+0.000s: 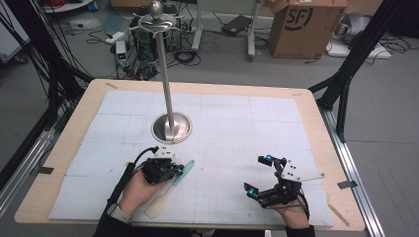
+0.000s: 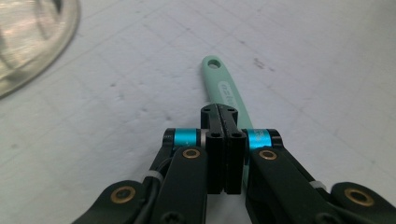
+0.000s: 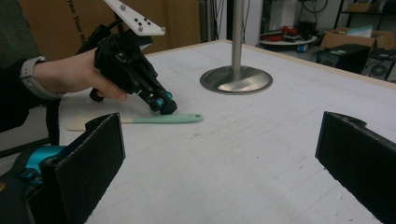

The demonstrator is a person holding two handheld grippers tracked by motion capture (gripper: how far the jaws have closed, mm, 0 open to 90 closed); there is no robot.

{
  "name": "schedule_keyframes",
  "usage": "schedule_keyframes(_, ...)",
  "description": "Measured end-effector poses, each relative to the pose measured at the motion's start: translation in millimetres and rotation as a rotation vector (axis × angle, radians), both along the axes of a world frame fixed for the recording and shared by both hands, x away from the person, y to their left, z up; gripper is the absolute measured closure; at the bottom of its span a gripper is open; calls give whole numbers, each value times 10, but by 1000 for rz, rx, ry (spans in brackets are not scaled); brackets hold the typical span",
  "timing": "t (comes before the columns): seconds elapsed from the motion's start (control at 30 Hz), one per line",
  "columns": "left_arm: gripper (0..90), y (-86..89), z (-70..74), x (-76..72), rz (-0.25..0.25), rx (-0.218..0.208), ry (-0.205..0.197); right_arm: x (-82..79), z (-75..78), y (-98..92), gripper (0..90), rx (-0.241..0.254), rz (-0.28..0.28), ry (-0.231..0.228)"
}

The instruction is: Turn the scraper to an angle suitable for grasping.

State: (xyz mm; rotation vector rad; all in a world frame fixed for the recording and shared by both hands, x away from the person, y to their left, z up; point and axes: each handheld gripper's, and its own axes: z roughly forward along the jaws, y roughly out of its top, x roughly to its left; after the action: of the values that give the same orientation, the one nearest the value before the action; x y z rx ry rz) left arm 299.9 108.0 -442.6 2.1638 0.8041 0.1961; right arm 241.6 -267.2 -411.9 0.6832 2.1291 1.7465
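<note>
My left tongs (image 1: 179, 169) are closed tight on the green handle of a spatula (image 1: 170, 189), whose pale blade lies on the table (image 1: 237, 123) behind the tips, toward me. My right tongs (image 1: 259, 174) rest well apart to the right, jaws spread wide and empty. A steel stand (image 1: 171, 126) rises just beyond my left tongs.

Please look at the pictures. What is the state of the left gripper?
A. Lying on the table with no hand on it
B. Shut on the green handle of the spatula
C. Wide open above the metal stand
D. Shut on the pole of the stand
B: in the left gripper view the left gripper has its jaws pressed together on the green handle of the spatula, which lies on the table.
</note>
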Motion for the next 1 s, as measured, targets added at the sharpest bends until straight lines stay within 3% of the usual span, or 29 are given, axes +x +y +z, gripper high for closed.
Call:
schedule_keyframes(0.3, 897, -194, 26, -124, -114, 37, -5, 0, -14, -6, 3, -4, 1, 2)
schedule_keyframes(0.73, 897, -383, 27, -351, -279, 35, -7, 6, -37, 5, 3, -11, 0, 10)
schedule_keyframes(1.0, 897, -405, 25, -388, -330, 36, -14, 3, -34, -3, 3, -7, -3, 10)
